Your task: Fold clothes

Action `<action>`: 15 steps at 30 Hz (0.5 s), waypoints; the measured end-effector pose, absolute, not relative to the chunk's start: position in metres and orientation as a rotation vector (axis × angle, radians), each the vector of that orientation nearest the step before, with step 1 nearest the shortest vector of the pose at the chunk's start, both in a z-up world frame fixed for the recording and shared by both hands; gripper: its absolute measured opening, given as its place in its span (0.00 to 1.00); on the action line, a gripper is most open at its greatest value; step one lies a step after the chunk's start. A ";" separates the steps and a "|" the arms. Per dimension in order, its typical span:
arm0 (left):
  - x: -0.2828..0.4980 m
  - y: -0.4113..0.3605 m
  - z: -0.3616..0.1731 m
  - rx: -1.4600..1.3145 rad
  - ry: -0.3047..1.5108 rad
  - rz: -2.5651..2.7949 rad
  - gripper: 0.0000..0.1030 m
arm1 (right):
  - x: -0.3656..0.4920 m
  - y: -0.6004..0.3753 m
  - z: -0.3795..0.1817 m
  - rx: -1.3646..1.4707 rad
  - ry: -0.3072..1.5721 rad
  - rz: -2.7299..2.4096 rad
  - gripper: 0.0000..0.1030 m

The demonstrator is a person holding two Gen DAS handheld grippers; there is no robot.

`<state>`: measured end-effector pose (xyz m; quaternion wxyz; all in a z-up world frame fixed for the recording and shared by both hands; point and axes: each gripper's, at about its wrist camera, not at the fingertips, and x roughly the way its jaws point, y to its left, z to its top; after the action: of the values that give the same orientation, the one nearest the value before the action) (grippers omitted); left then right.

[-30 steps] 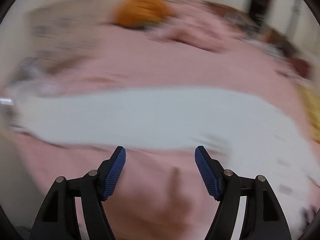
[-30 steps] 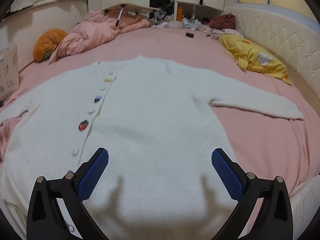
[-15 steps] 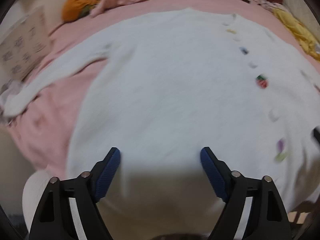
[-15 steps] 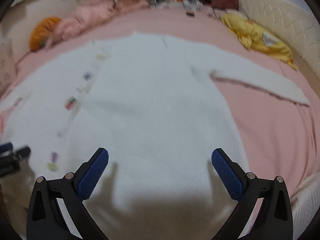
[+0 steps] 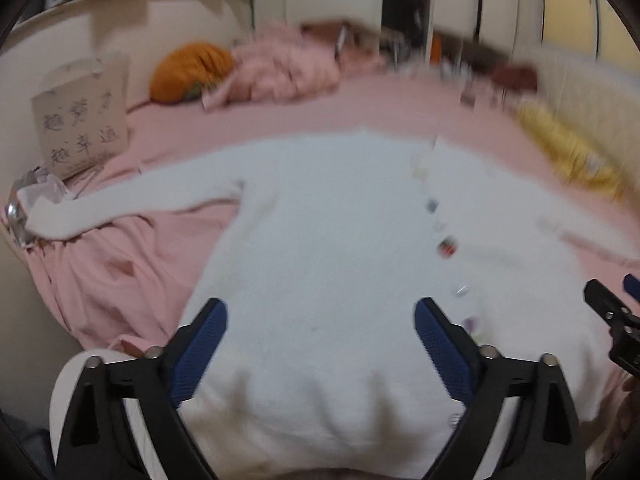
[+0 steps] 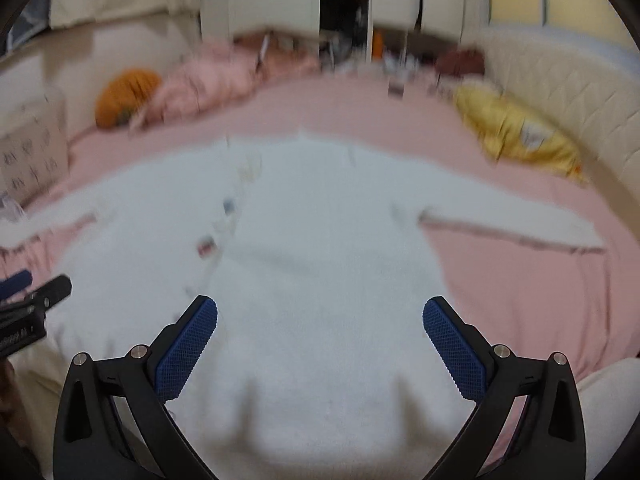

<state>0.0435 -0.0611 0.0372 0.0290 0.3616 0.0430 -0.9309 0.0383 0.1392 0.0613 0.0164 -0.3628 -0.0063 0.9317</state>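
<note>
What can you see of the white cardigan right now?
The white cardigan looks soft and fluffy. It lies flat, front up, on the pink bedsheet, both sleeves spread sideways, unfolded. A buttoned placket carries small coloured decorative buttons, blurred here. Its hem lies nearest both cameras. Both grippers, the left gripper and right gripper, are open above the hem; contact is unclear.

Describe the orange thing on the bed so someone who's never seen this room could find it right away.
Start from the pink bed with the white cardigan spread across it. Look past the cardigan's left sleeve to the far left corner, beside the crumpled pink blanket. The round orange cushion sits there, the only orange thing among pink bedding; the yellow pillow lies on the opposite side.
</note>
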 end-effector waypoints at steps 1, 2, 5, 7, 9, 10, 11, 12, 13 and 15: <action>0.049 -0.064 0.041 1.087 0.168 -2.886 0.97 | 0.041 0.136 0.064 -1.109 -0.025 2.905 1.00; 0.052 -0.067 0.042 1.073 0.193 -2.890 0.97 | 0.044 0.134 0.067 -1.090 -0.030 2.913 1.00; 0.052 -0.074 0.042 1.083 0.237 -2.873 0.97 | 0.053 0.126 0.076 -1.031 -0.045 2.937 1.00; 0.051 -0.078 0.040 1.099 0.255 -2.858 0.97 | 0.059 0.120 0.082 -0.992 -0.055 2.952 1.00; 0.054 -0.082 0.043 1.098 0.260 -2.856 0.97 | 0.063 0.119 0.084 -0.971 -0.054 2.961 1.00; 0.056 -0.083 0.045 1.091 0.260 -2.857 0.97 | 0.065 0.119 0.085 -0.961 -0.058 2.964 1.00; 0.056 -0.084 0.045 1.085 0.258 -2.860 0.97 | 0.066 0.118 0.085 -0.952 -0.061 2.967 1.00; 0.055 -0.085 0.045 1.085 0.255 -2.863 0.97 | 0.069 0.117 0.086 -0.947 -0.060 2.967 1.00; 0.055 -0.085 0.045 1.087 0.250 -2.863 0.97 | 0.073 0.116 0.087 -0.945 -0.058 2.967 1.00; 0.055 -0.084 0.044 1.094 0.239 -2.863 0.97 | 0.075 0.118 0.087 -0.948 -0.050 2.968 1.00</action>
<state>0.0553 -0.0839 0.0442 0.0339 0.3557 0.0777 -0.9307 0.0746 0.1179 0.0869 0.0126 -0.3041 -0.0162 0.9524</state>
